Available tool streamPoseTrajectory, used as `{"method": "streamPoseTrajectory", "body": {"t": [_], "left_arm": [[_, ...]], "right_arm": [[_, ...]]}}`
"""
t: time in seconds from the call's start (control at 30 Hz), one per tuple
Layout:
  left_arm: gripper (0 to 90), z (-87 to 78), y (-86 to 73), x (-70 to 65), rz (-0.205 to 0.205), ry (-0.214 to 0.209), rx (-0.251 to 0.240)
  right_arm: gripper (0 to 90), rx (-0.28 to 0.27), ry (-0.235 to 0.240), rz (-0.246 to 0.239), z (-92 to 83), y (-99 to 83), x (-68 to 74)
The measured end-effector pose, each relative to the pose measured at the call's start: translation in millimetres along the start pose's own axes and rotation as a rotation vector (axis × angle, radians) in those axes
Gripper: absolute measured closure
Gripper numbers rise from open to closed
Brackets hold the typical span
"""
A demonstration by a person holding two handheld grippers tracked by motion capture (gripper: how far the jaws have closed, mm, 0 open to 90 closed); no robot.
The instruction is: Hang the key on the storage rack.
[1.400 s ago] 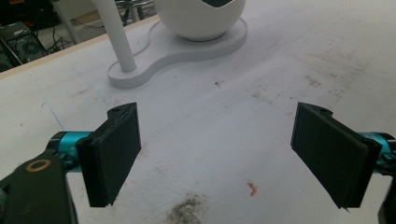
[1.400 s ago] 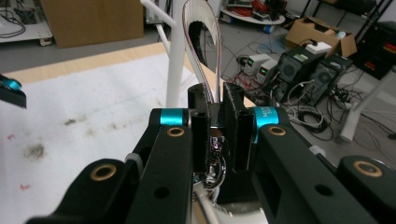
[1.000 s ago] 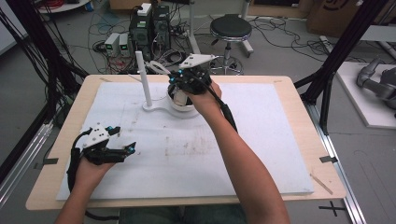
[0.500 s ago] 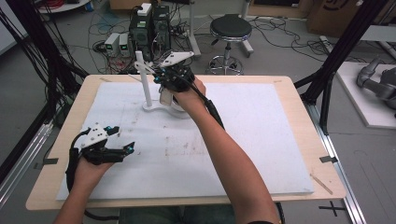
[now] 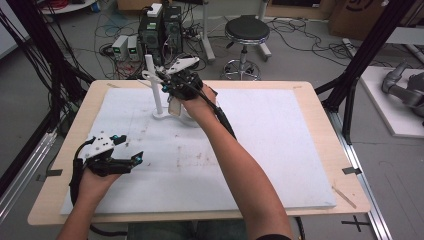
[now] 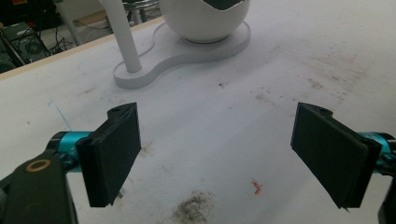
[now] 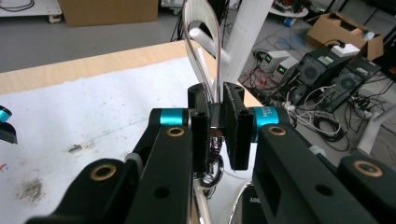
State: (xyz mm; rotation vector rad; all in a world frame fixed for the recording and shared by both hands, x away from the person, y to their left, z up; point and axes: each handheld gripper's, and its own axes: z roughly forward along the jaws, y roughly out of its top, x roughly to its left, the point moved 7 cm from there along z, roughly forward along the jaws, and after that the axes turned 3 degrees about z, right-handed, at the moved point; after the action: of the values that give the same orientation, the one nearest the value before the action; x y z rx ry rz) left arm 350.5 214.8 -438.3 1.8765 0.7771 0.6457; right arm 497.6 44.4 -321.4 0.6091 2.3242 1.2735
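Note:
A white stand (image 5: 162, 116) sits at the far middle of the mat: an upright post (image 5: 155, 85) with side pegs and a white bowl (image 6: 205, 21) on one flat base (image 6: 187, 51). My right gripper (image 5: 170, 89) hovers beside the post's upper part, shut on a shiny white strap loop (image 7: 201, 28) with a metal ring (image 7: 212, 168) hanging below the jaws. The loop stands right by a peg (image 7: 223, 53) of the post (image 7: 245, 32); I cannot tell whether it is around the peg. My left gripper (image 5: 135, 161) rests at the near left, open with nothing in it (image 6: 217, 149).
A white mat (image 5: 280, 150) covers the wooden table (image 5: 320, 107), with dirty smudges (image 6: 191, 210) near my left gripper. Beyond the far edge stand computer cases (image 5: 160, 25) and a stool (image 5: 245, 32). Black frame struts (image 5: 350, 85) rise at both sides.
My right hand has carried the strap loop leftward, from over the bowl to beside the post. The left gripper has stayed where it was.

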Motion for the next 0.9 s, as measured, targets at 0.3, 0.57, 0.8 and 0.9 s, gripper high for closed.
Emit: {"method": "streamPoseTrajectory", "body": {"t": [0.3, 0.57, 0.8, 0.9], "left_arm": [[15.9, -2.1, -0.6, 1.9, -0.001, 0.005, -0.001], [15.9, -2.2, -1.1, 2.3, 0.0, 0.004, 0.004], [15.9, -2.7, -0.5, 2.5, -0.003, 0.006, -0.001], [15.9, -3.4, -0.3, 3.0, -0.009, 0.01, -0.005]], "right_arm": [[82.9, 0.033, -0.012, 0.004, 14.2, -8.1, -1.4], [81.9, 0.049, -0.029, -0.007, 18.8, -10.2, 0.5], [74.4, 0.028, -0.04, -0.022, 15.6, -6.2, 3.5], [74.5, 0.028, -0.042, -0.02, 13.3, -6.0, 2.1]]}}
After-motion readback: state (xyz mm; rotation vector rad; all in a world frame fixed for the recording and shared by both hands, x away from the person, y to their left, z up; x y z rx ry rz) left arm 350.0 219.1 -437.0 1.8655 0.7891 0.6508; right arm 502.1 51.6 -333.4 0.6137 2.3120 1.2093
